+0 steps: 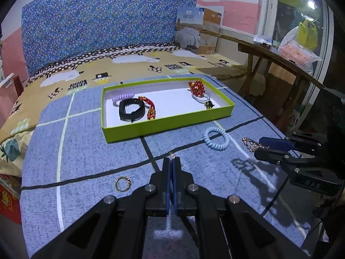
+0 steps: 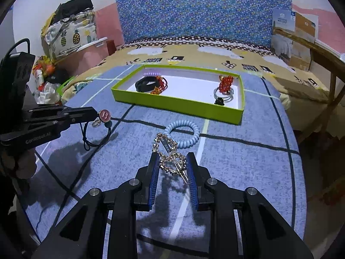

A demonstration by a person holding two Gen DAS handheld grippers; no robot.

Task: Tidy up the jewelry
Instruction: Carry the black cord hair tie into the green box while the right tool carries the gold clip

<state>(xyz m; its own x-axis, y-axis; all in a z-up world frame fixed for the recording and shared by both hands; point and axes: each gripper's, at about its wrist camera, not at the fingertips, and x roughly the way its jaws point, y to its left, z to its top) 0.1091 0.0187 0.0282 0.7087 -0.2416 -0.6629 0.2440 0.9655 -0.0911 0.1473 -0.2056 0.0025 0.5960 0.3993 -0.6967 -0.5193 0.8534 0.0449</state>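
A green tray (image 1: 172, 123) (image 2: 179, 105) on the blue mat holds a black band (image 1: 131, 111), a purple coil (image 1: 123, 97), red-gold bracelets (image 1: 151, 108), a red bead piece (image 1: 196, 87) and silver bangles (image 1: 201, 97). My left gripper (image 1: 172, 161) (image 2: 96, 114) is shut on a black cord bracelet with a pink charm (image 2: 105, 115), held above the mat. My right gripper (image 2: 172, 161) (image 1: 258, 145) is shut on a gold rhinestone hair clip (image 2: 170, 157) (image 1: 250, 143). A light-blue coil bracelet (image 1: 216, 138) (image 2: 183, 133) lies on the mat before the tray. A small gold ring (image 1: 122, 183) lies at the front left.
The mat (image 1: 86, 151) lies on a bed with a patterned sheet (image 1: 129, 64). A blue patterned board (image 1: 103, 15) stands behind. A cardboard box (image 1: 200, 30) and a wooden table (image 1: 280, 60) are at the right. Bags (image 2: 71, 34) pile at the left.
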